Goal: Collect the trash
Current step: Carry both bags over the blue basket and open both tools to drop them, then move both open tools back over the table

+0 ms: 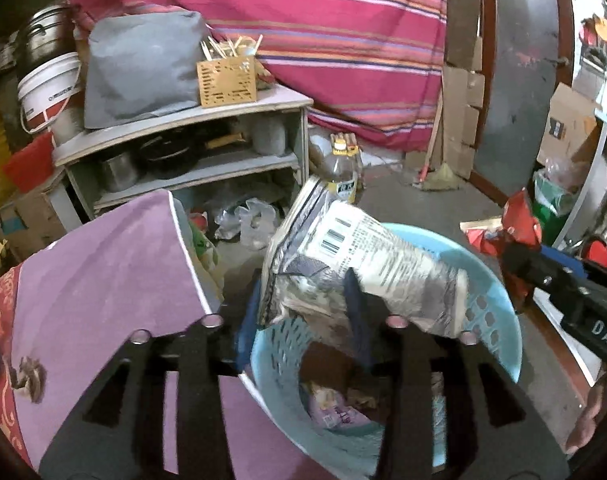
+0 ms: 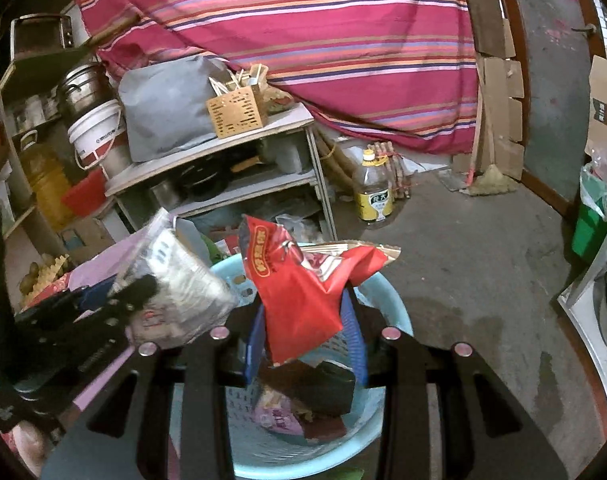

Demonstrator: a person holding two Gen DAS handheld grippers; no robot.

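Wrappers (image 1: pixel 367 264) (image 2: pixel 303 292) sit clamped in each gripper (image 1: pixel 303 312) (image 2: pixel 307 320) above the basket (image 1: pixel 499 304).

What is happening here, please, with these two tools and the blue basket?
A person is collecting trash with a gripper in each hand. The left gripper holds a crumpled silver wrapper over the light blue basket. The right gripper holds a red snack bag over the same basket. Neither piece has been dropped yet. Some wrappers already lie at the bottom of the basket, which stands on the floor beside a purple surface.
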